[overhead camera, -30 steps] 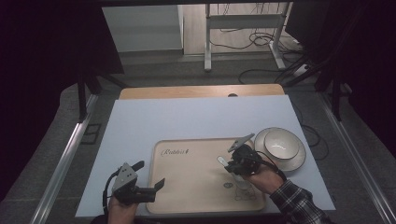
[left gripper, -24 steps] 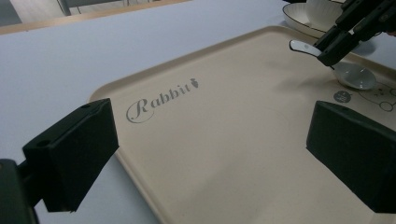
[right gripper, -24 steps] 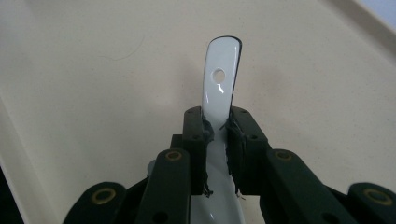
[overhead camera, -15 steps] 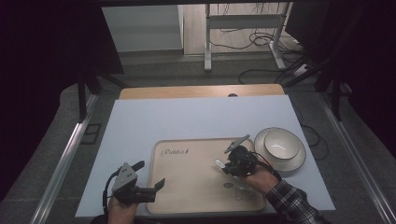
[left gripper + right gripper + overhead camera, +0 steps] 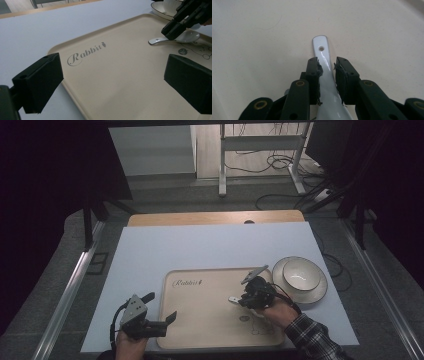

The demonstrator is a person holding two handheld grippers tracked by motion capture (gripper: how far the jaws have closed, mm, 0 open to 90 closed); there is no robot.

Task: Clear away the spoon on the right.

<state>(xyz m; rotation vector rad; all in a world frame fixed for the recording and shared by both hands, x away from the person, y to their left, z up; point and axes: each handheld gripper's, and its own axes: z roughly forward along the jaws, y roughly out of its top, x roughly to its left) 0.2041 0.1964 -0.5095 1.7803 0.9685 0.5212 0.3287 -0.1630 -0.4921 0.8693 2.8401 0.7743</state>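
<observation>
Right gripper (image 5: 327,68) has its 2 jaws closed on the white spoon (image 5: 323,52) handle, at 3 o'clock on the tray (image 5: 200,330). Left gripper (image 5: 159,312) gapes wide, empty, at 7 o'clock. Risk: glossy handle pinched thin, so the spoon could pivot or slip out.
</observation>
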